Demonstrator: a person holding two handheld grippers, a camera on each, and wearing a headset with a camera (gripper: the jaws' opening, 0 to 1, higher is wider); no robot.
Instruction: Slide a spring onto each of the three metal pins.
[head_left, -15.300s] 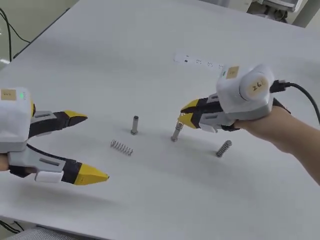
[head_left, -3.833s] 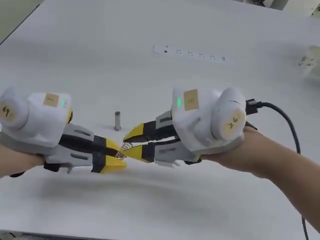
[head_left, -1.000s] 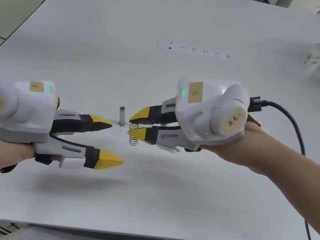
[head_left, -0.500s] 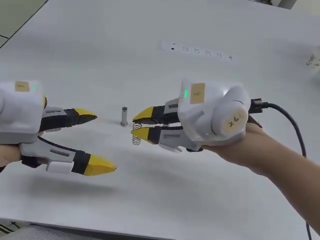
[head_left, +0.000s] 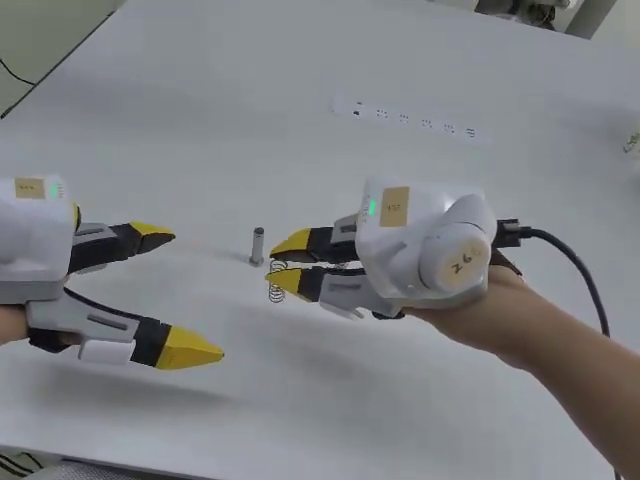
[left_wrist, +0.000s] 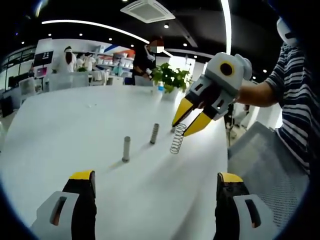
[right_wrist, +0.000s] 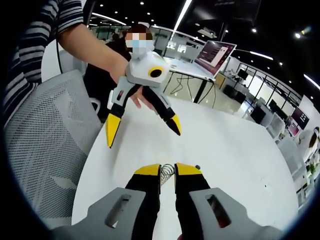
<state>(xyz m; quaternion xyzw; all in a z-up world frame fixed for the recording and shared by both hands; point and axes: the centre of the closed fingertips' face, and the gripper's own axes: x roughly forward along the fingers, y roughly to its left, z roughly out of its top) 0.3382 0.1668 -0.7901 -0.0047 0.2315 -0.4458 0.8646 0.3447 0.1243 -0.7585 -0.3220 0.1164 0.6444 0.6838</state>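
While pinching a spring (head_left: 275, 291), the right gripper (head_left: 284, 262) points left at mid-frame, beside a pin (head_left: 258, 246). Lower left, the left gripper (head_left: 182, 293) hangs wide open.

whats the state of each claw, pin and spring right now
left claw, open, holding nothing
right claw, shut on the spring
spring, upright, pinched at its top end
bare pin, upright, no spring on it
far pin, upright, spring on it
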